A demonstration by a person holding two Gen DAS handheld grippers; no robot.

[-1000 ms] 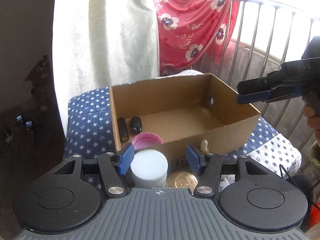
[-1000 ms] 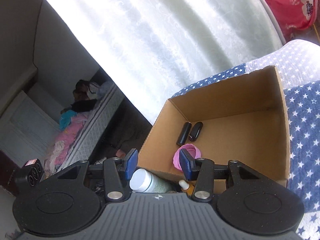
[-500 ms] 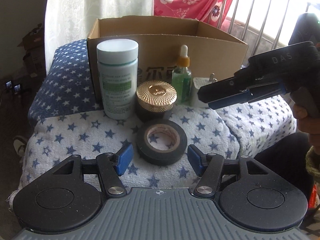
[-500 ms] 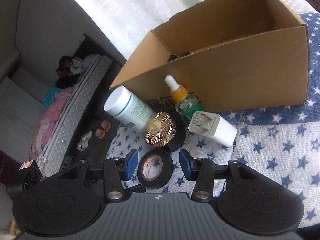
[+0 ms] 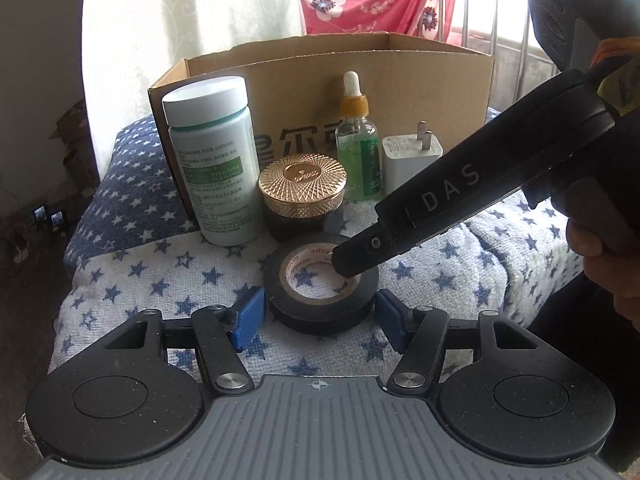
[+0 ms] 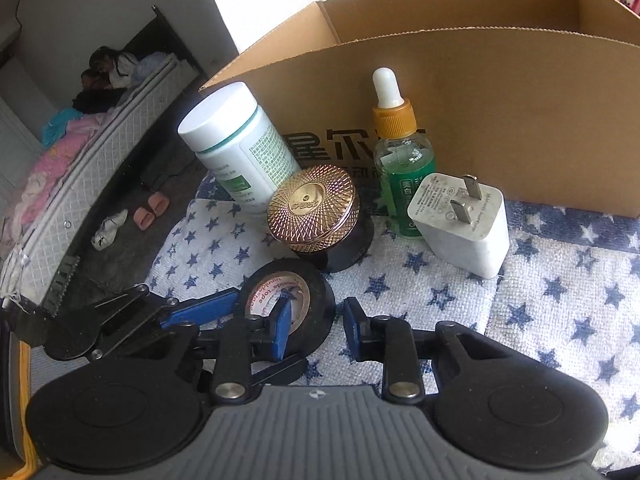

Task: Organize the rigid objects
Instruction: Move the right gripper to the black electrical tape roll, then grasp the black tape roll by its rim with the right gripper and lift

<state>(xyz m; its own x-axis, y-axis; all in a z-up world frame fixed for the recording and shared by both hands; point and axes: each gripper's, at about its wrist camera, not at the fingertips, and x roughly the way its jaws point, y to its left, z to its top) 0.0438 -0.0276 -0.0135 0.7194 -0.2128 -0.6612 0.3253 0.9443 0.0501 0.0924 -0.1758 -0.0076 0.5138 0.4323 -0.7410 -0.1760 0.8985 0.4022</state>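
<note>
Right tongs (image 6: 314,326) now closing over tape roll (image 6: 294,304) rim.

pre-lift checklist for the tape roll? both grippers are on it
1. Black tape roll lies flat on the star cloth: ok.
2. Right gripper straddles the roll's wall, one finger in the core; jaws closing: ok.
3. Right pads pressing yet: not ok.
4. Left gripper flanks the roll, pads apart from it: ok.
5. Gold-lid jar clear of the roll: cannot tell.
6. Cardboard box open-topped: ok.
</note>
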